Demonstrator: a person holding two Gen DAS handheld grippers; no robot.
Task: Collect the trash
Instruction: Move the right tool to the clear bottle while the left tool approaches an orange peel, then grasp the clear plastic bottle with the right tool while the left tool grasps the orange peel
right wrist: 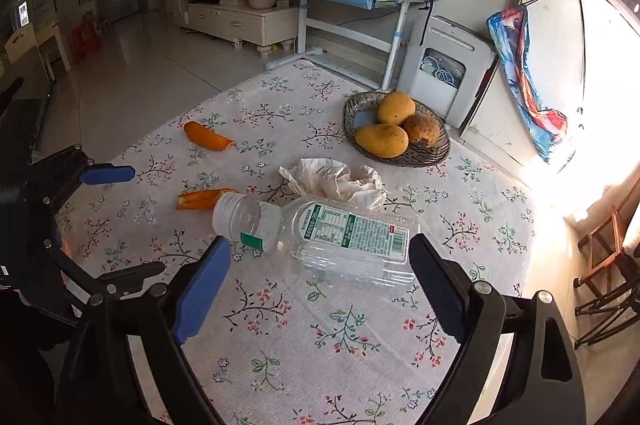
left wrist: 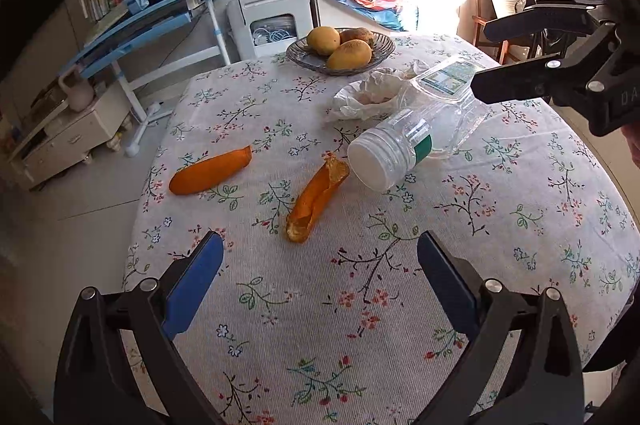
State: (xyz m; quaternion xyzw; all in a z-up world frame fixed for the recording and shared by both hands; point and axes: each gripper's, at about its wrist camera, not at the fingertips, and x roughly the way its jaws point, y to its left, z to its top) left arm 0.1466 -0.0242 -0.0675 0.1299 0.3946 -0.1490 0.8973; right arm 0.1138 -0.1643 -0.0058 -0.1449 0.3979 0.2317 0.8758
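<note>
We have not picked up any trash yet, as far as we can see. All of it lies on the table (left wrist: 520, 225) with the flowery cloth. There is an empty plastic bottle (right wrist: 344, 237) on its side, a crumpled tissue (right wrist: 336, 181) just behind it, and two orange peels. One peel (left wrist: 316, 197) lies near the bottle cap, and the other peel (left wrist: 210, 171) lies farther off to the side. We see no trash bin. The bowl of mangoes (left wrist: 340, 51) is not trash, so we think it should be left alone.

Our left gripper (left wrist: 320, 257) is wide open and holds nothing; the near peel lies just ahead of it. Our right gripper (right wrist: 320, 257) is wide open too. The bottle lies just in front of its fingers, but the pads do not touch it.
</note>
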